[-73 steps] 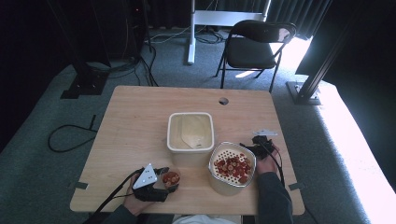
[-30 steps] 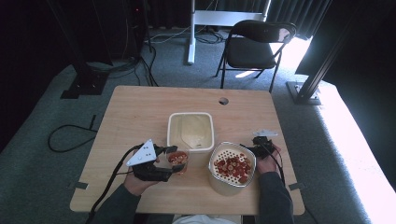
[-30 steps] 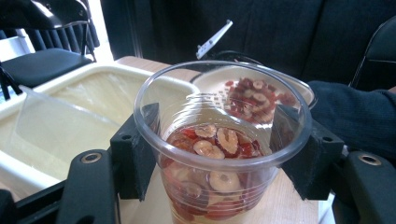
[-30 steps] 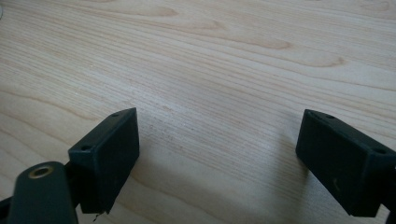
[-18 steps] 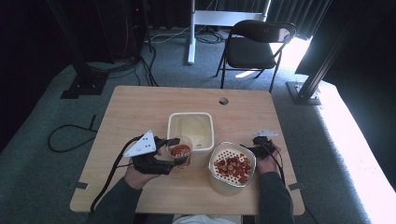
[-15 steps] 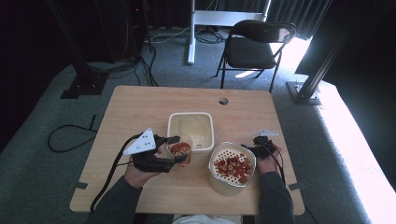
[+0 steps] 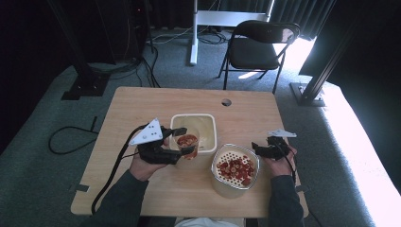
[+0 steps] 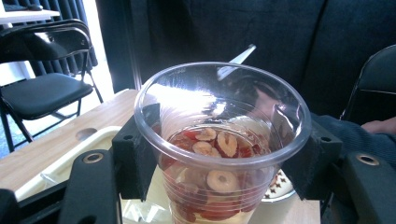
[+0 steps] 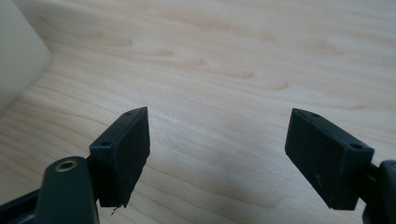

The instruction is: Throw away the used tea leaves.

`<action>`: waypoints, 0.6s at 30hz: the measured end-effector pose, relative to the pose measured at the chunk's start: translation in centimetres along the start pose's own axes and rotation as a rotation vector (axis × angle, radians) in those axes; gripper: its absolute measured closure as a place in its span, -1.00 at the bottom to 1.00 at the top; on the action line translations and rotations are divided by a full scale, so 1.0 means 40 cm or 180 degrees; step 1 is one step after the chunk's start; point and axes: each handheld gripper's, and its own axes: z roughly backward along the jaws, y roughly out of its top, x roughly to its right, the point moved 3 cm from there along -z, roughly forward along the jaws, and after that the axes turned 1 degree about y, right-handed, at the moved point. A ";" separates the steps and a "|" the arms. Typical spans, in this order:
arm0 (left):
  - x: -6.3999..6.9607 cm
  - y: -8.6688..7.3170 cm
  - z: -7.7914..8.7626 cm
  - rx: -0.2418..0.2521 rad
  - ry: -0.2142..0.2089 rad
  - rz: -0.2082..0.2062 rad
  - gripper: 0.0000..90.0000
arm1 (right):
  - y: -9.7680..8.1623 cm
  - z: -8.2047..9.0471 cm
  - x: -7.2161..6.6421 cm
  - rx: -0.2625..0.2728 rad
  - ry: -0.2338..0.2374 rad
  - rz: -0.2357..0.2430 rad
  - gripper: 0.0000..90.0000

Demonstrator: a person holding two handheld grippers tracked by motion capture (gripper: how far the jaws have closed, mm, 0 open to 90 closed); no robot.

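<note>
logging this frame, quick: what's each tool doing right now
Left tool: shut on the clear cup of red fruit slices, held over the table.
Right tool: open, nothing between its jaws, which have just been closing; bare wooden table below.

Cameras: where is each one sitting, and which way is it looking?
High view: above the person's side, looking forward and down on the table; forearms, left gripper and right gripper show.
Left gripper view: rides that gripper, looking along its jaws clamped on the plastic cup of red slices.
Right gripper view: rides the right gripper, looking down at bare wood between its parted jaws.
Shared: high and left gripper views both show the cup and the cream tub.
</note>
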 end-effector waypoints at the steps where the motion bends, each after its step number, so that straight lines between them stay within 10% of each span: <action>1: -0.002 0.003 -0.003 -0.0011 0.0003 0.0004 -0.21 | 0.006 0.013 -0.001 0.0047 0.0003 0.0006 -0.52; 18: -0.016 0.111 -0.101 0.0072 -0.0063 -0.0126 -0.21 | 0.117 0.187 -0.095 0.0630 0.0466 0.0307 -0.53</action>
